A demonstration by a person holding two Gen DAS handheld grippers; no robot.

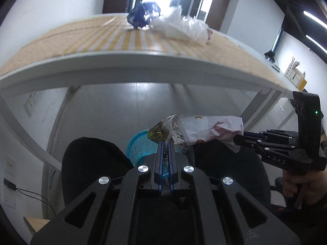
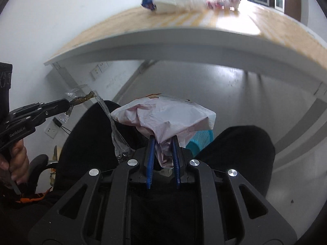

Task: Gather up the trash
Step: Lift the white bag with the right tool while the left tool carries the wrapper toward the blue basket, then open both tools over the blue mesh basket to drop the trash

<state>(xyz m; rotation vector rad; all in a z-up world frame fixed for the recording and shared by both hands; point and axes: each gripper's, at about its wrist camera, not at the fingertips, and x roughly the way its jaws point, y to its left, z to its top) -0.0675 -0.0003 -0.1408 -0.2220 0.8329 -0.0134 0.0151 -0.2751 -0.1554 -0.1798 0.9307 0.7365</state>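
Note:
My left gripper (image 1: 166,143) is shut on a clear wrapper with gold print (image 1: 163,130). My right gripper (image 2: 163,140) is shut on a crumpled white and pink bag (image 2: 167,114). In the left wrist view the right gripper (image 1: 238,137) comes in from the right, and the bag (image 1: 212,130) meets the wrapper; I cannot tell whether they are joined. In the right wrist view the left gripper (image 2: 70,104) pinches the wrapper (image 2: 81,97) at the left. A turquoise basket (image 1: 141,149) stands on the floor below both, partly hidden behind the bag (image 2: 201,143).
Above is a table with a checked cloth (image 1: 102,38), bearing a blue wrapper (image 1: 143,15) and clear and white plastic trash (image 1: 181,28). A person's dark-clad knees (image 1: 92,159) flank the basket. A hand (image 1: 294,185) grips the right handle. A desk organiser (image 1: 294,75) stands at the far right.

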